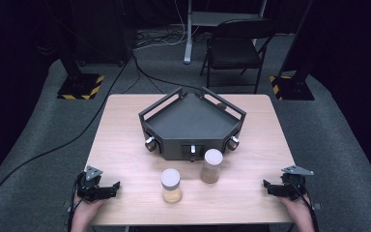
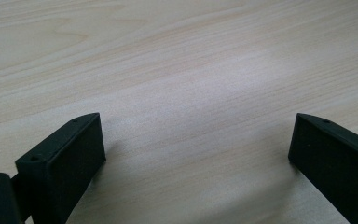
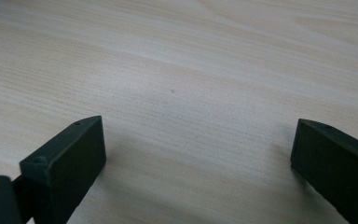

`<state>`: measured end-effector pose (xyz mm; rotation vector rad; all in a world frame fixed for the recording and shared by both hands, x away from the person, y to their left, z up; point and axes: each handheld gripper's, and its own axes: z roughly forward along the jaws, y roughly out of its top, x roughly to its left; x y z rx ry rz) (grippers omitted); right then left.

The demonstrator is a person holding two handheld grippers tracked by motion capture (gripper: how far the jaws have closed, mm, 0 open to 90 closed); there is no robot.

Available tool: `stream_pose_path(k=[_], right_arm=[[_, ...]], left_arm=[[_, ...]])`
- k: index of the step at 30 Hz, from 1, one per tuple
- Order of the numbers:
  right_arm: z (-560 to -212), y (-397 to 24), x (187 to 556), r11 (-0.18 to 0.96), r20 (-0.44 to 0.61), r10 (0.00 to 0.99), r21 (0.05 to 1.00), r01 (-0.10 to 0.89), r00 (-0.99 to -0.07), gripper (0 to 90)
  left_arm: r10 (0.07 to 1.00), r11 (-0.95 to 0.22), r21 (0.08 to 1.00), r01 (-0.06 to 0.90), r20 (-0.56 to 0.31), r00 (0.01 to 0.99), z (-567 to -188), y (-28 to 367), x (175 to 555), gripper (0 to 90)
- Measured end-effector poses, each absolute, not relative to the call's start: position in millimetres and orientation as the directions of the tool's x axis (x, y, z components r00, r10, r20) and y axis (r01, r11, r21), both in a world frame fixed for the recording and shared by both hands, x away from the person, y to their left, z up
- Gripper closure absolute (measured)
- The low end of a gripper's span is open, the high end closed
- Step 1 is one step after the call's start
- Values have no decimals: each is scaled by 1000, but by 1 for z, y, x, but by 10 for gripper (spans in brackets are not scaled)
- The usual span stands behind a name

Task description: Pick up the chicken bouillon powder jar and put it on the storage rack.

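Two clear jars with white lids stand near the table's front middle: one (image 1: pixel 171 185) holds pale yellow-tan contents, the other (image 1: pixel 211 166), slightly farther back and right, holds browner contents. Behind them sits a dark grey angular tray (image 1: pixel 166 121) with low rails and knobs on its front faces. My left gripper (image 1: pixel 115 188) rests at the front left corner, its jaws pointing right, open and empty. My right gripper (image 1: pixel 266 186) rests at the front right corner, jaws pointing left, open and empty. In each gripper view, my left gripper (image 2: pixel 196 144) and my right gripper (image 3: pixel 198 144) have bare wood between wide-set jaws.
The light wooden table (image 1: pixel 125 145) stands on grey carpet. A black folding chair (image 1: pixel 236 46) and a desk leg (image 1: pixel 188 34) are behind it. Two black stand bases with yellow-black striping (image 1: pixel 81 86) (image 1: pixel 292 87) flank the far corners. A black cable (image 1: pixel 53 150) runs across the floor at left.
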<state>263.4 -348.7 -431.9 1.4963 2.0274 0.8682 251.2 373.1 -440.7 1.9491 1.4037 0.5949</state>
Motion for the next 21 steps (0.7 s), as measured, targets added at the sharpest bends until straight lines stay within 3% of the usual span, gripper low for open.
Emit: stream_pose_path(k=[13,21], right_arm=[[-434,-349,263,203,-4,956,730,653,-292,12],[-434,-348,264,199,-2,958,730,654,-288,3]], left_arm=[[944,-213,729,650,-17,329,-440,375,252,24],[937,-160,737,656,-96,337,-436,389,252,67]])
